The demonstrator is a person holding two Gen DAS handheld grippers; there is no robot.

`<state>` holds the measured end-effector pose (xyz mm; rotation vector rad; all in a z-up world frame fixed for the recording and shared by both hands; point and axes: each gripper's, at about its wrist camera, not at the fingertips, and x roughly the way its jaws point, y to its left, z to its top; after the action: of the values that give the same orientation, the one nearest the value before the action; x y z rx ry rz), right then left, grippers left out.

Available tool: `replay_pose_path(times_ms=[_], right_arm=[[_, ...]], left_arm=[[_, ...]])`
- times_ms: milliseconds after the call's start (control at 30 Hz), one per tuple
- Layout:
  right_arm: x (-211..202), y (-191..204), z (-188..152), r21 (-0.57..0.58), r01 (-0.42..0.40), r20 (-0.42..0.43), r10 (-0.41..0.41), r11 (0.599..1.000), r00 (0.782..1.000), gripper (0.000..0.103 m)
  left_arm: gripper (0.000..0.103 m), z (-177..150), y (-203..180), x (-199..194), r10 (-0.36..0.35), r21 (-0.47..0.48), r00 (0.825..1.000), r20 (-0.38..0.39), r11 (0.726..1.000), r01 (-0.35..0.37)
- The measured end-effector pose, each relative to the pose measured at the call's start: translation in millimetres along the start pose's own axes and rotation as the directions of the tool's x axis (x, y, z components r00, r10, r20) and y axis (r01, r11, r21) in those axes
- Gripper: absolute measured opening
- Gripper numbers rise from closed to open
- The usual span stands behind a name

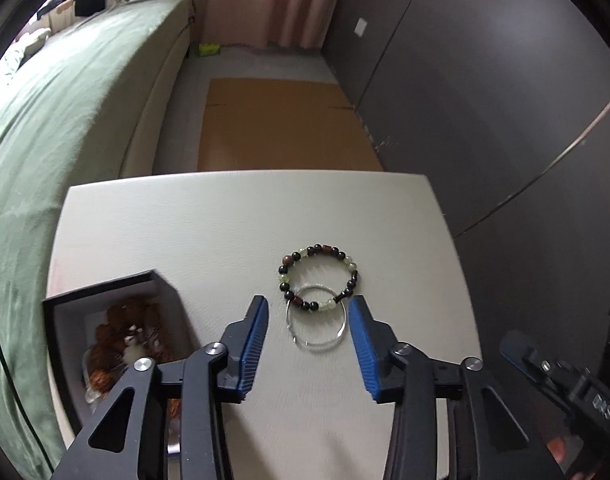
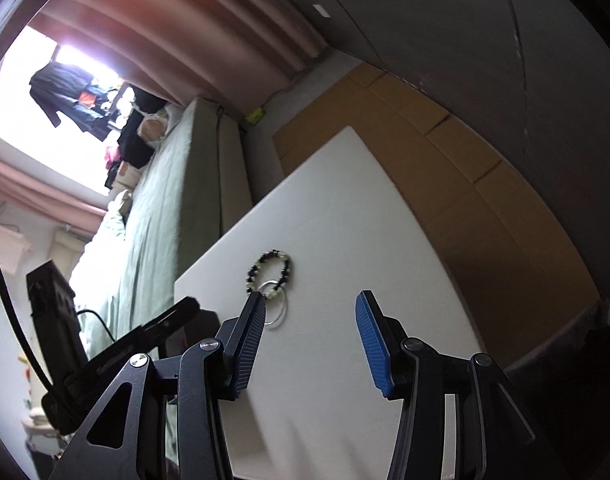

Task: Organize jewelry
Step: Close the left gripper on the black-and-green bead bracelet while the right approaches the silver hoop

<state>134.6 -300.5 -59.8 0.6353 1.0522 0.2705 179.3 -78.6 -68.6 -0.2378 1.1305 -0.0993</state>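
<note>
On the white table (image 1: 185,232): two bracelets and an open jewelry box.
Left gripper (image 1: 310,312) hangs with fingers spread wide and empty, flanking a thin silver bangle (image 1: 317,320) whose far edge overlaps the beaded bracelet (image 1: 319,278). At near left sits the dark box (image 1: 105,320) holding brown beads. Right gripper (image 2: 311,304) is likewise spread and empty, to the right of the bracelets.

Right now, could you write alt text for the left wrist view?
Open left tongs hover over a silver ring overlapped by a bead bracelet on a white table. A dark box of brown jewelry sits at left.
</note>
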Motion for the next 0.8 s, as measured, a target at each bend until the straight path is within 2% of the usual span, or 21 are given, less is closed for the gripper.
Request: replay_pose_path(times_ms=[133, 300, 533, 600, 633, 667, 700, 800], right_arm=[[4, -7, 4, 0.011, 0.031, -0.014, -0.031, 0.999, 0.999, 0.048], [3, -8, 8, 0.01, 0.025, -0.024, -0.025, 1.0, 0.999, 0.048], [2, -14, 12, 0.026, 0.008, -0.024, -0.007, 1.0, 1.0, 0.048], [3, -15, 11, 0.033, 0.009, -0.027, -0.008, 0.999, 1.0, 0.048], [3, -16, 10, 0.036, 0.011, -0.029, -0.01, 0.999, 1.0, 0.048], [3, -16, 9, 0.037, 0.013, -0.029, -0.012, 0.999, 0.999, 0.048], [4, -15, 9, 0.037, 0.014, -0.03, -0.013, 0.999, 0.999, 0.048], [4, -13, 8, 0.031, 0.013, -0.036, -0.012, 0.999, 0.999, 0.048]], left_arm=[[0.039, 5, -6, 29, 0.038, 0.014, 0.997, -0.061, 0.999, -0.038], [0.039, 8, -1, 68, 0.118, 0.011, 0.983, -0.139, 0.993, -0.118], [0.038, 12, 1, 73, 0.149, 0.005, 0.983, -0.108, 0.989, -0.149], [0.029, 9, 3, 72, 0.166, 0.002, 0.982, -0.091, 0.986, -0.166], [0.023, 9, 4, 71, 0.169, -0.002, 0.982, -0.085, 0.986, -0.17], [0.012, 7, 6, 70, 0.167, -0.005, 0.982, -0.083, 0.986, -0.168], [0.008, 7, 8, 69, 0.159, -0.005, 0.983, -0.088, 0.987, -0.16], [0.008, 2, 8, 65, 0.114, 0.017, 0.988, -0.108, 0.993, -0.113]])
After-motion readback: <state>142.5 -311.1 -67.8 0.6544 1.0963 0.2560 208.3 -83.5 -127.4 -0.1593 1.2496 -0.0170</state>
